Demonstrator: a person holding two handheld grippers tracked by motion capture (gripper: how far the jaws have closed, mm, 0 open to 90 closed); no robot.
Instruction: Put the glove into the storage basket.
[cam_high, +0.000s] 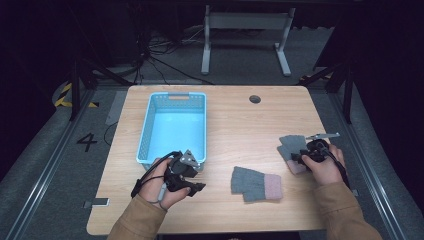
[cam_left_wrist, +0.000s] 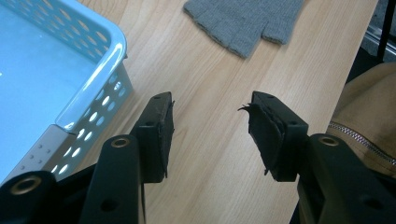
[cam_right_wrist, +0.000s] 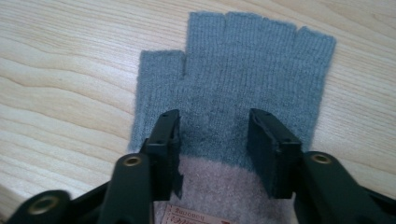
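Observation:
Two grey fingerless gloves with pink cuffs lie flat on the wooden table (cam_high: 225, 120). One glove (cam_high: 256, 184) (cam_left_wrist: 245, 21) rests near the front middle. The other glove (cam_high: 292, 150) (cam_right_wrist: 243, 79) lies at the right, and my right gripper (cam_high: 305, 154) (cam_right_wrist: 212, 149) stands open directly over it, jaws straddling the line between grey palm and pink cuff. My left gripper (cam_high: 192, 180) (cam_left_wrist: 210, 135) is open above bare wood, beside the front right corner of a light blue basket (cam_high: 172, 127) (cam_left_wrist: 88, 88).
The basket's inside looks bare. A round cable hole (cam_high: 255, 99) sits at the table's far edge. A white desk frame (cam_high: 245, 35) and cables lie on the floor beyond. The person's tan sleeve (cam_left_wrist: 369, 112) is close to my left gripper.

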